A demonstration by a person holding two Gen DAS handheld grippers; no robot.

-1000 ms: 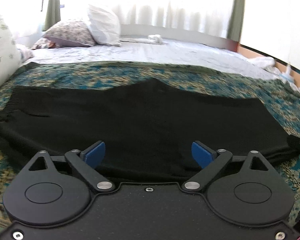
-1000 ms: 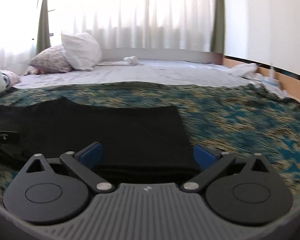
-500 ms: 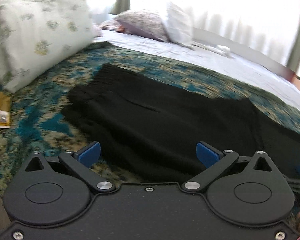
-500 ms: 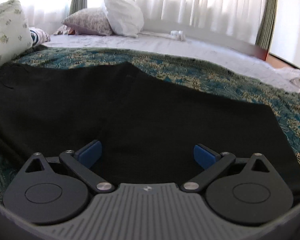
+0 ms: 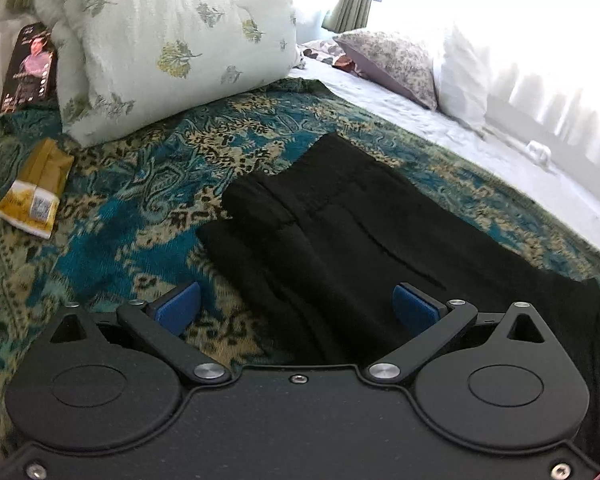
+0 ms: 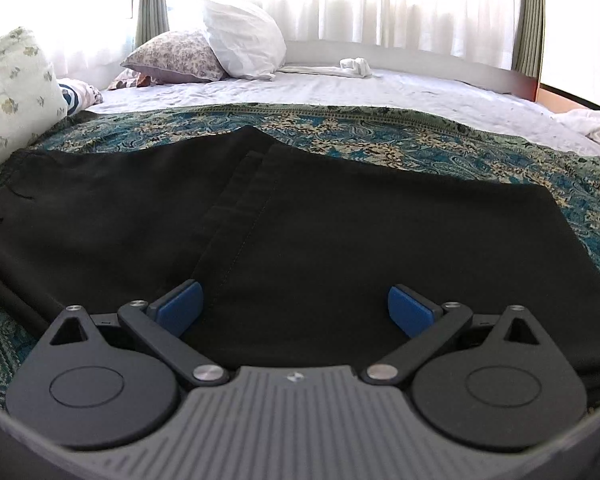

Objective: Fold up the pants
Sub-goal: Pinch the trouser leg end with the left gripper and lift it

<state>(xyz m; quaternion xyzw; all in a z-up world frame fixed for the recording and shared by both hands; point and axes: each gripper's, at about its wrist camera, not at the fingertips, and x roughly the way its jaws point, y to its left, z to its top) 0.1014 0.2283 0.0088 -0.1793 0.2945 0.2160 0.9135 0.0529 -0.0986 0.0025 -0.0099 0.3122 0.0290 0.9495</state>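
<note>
Left wrist view: left gripper sits nearest, jaws spread wide, nothing between the blue pads. It hangs just above the near edge of the black pants, close to what looks like the waistband end, where the cloth lies in stacked layers. Judgement: jaws are released so they can take that edge for the next fold.

Right wrist view: right gripper likewise released, pads apart, empty, over the near hem of the pants. A stitched seam runs from near its left pad away toward the far edge. Pants lie flat across the patterned teal bedspread, lengthwise left to right, seemingly already doubled leg on leg; cannot confirm layer count, the fabric is too dark.

Surroundings, moving farther out: a yellow packet lies on the bedspread left of the pants, well apart. Behind it a pale leaf-print pillow leans near the pants' far left corner, with a dark printed card beside it. Farther still, a floral pillow, a white pillow and a small white bundle rest on the light sheet, before bright curtains.

Obstruction check: the leaf-print pillow could crowd a fold swung toward the left end. Otherwise nothing lies on the garment.
</note>
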